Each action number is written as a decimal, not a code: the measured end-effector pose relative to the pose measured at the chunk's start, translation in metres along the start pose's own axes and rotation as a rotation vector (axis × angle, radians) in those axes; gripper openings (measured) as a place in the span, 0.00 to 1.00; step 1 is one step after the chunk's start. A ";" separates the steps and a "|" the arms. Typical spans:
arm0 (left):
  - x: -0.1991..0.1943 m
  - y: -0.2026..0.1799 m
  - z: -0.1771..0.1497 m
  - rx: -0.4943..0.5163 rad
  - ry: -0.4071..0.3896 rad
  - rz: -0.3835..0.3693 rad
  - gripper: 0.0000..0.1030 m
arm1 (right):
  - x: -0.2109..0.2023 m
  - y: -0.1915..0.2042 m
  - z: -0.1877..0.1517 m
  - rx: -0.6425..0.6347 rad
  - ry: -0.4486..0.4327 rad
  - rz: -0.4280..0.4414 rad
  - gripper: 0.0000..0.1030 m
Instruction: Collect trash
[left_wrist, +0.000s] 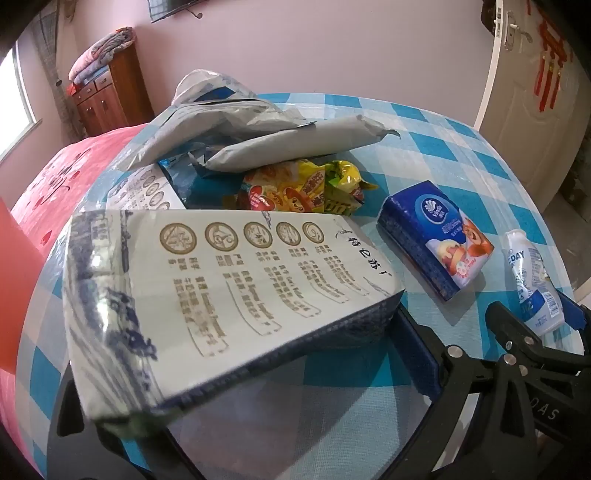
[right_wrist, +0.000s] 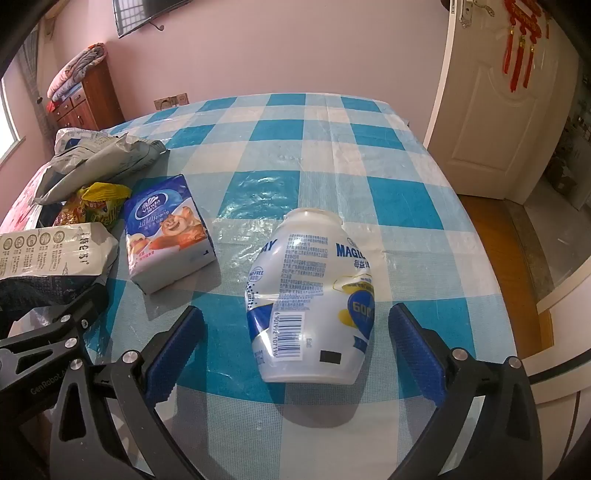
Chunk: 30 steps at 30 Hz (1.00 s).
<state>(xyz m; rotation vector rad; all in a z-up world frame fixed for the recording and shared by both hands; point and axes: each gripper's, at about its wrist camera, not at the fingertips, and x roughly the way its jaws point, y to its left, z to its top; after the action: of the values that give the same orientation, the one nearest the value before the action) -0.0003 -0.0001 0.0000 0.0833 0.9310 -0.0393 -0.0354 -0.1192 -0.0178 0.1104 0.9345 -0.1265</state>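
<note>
The bench (right_wrist: 332, 122), under a blue-and-white check cloth with clear plastic over it, carries all the trash, and the step in hand looks like the first pick-up: nothing is gripped yet. Biggest item is the white printed pouch (left_wrist: 221, 295), lying between the fingers of the left claw (left_wrist: 240, 369); that claw is spread to its widest, and only its right blue pad is in view, just beside the pouch's corner (whether it presses can't be told, so probably no hold yet). The pouch bears a row of round gold seals and columns of Chinese text, too blurred to read. Behind it sits a heap of grey mailer bags (left_wrist: 258, 129), then crumpled yellow-red snack wrappers (left_wrist: 303, 188), writing illegible. Next, a blue tissue pack (right_wrist: 166, 229) marked "Vinda" w/ "Strong" beneath. Smallest is the squashed white bottle (right_wrist: 314, 295), lying on its side near the bench's front edge, between the fingers of the right claw (right_wrist: 295, 350) but apart from both pads; this claw is wide open too. Its label shows "MAGIC", part of "DAY", "600" and a barcode. Next move, as a judgement: lower the right claw a bit, close both pads across the bottle's body, then lift; approx. the same for the pouch at left.
</note>
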 end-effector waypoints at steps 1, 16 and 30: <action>-0.001 0.000 -0.001 0.005 0.001 -0.003 0.96 | 0.000 0.000 0.000 -0.003 0.007 0.000 0.96; -0.078 0.027 -0.037 -0.007 -0.142 -0.092 0.96 | -0.061 -0.006 -0.037 0.005 -0.105 -0.007 0.96; -0.151 0.054 -0.052 -0.006 -0.290 -0.099 0.96 | -0.161 -0.005 -0.061 0.011 -0.361 0.015 0.96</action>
<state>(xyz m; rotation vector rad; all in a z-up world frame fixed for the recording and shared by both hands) -0.1286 0.0580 0.0929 0.0250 0.6447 -0.1371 -0.1791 -0.1056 0.0757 0.1006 0.5726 -0.1321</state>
